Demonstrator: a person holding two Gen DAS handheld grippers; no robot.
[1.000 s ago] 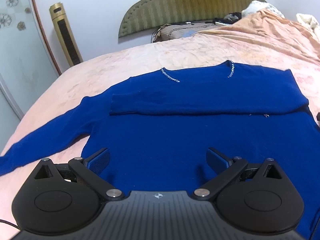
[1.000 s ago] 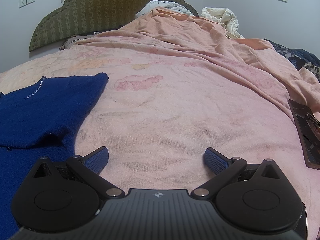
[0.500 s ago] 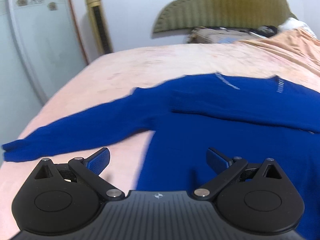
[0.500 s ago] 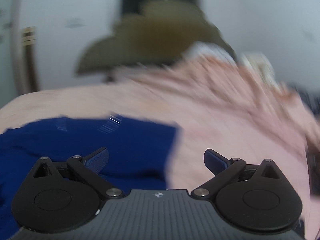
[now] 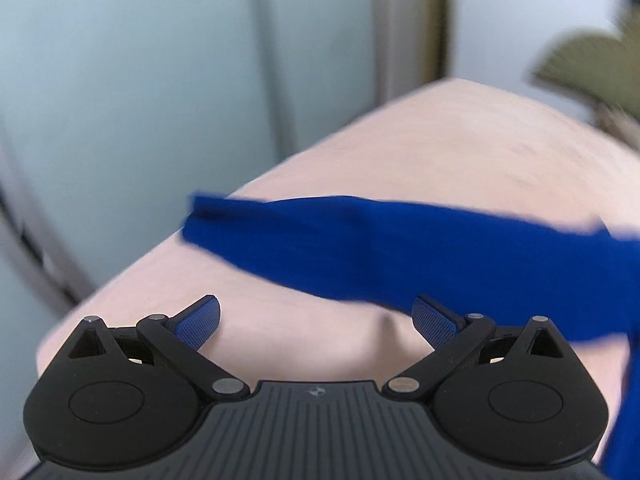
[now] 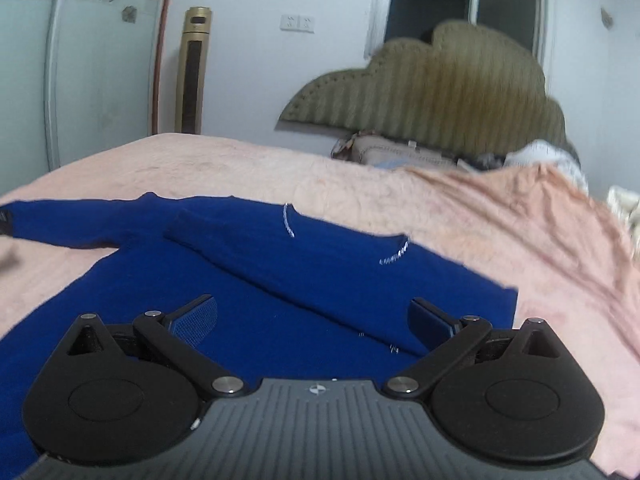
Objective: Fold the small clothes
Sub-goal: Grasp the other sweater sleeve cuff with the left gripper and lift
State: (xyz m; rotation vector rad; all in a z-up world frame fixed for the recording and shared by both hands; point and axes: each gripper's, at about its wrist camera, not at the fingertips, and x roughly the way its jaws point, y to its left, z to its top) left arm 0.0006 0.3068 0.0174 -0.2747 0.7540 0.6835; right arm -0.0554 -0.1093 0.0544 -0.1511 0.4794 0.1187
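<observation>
Now take the outstretched sleeve (image 5: 360, 248) near its cuff — your left claw (image 5: 316, 322) gapes empty, as does the right claw (image 6: 312, 320) over the blue sweater (image 6: 224, 304) — then fold it across.

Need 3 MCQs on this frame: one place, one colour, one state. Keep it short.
1. Where does the sweater lie?
A. on the bed
B. on a chair
C. on the floor

2. What colour is the sweater?
A. red
B. blue
C. white

3. How do the left tongs stand?
A. shut on the sleeve
B. shut on nothing
C. open, holding nothing

Answers:
1. A: it is spread flat on the pink bedsheet, below the headboard.
2. B: body and both sleeves are deep blue, with silvery trim at the neckline.
3. C: the blue pads are set wide apart with only bedsheet between them; the outstretched sleeve lies ahead of them, untouched.
</observation>
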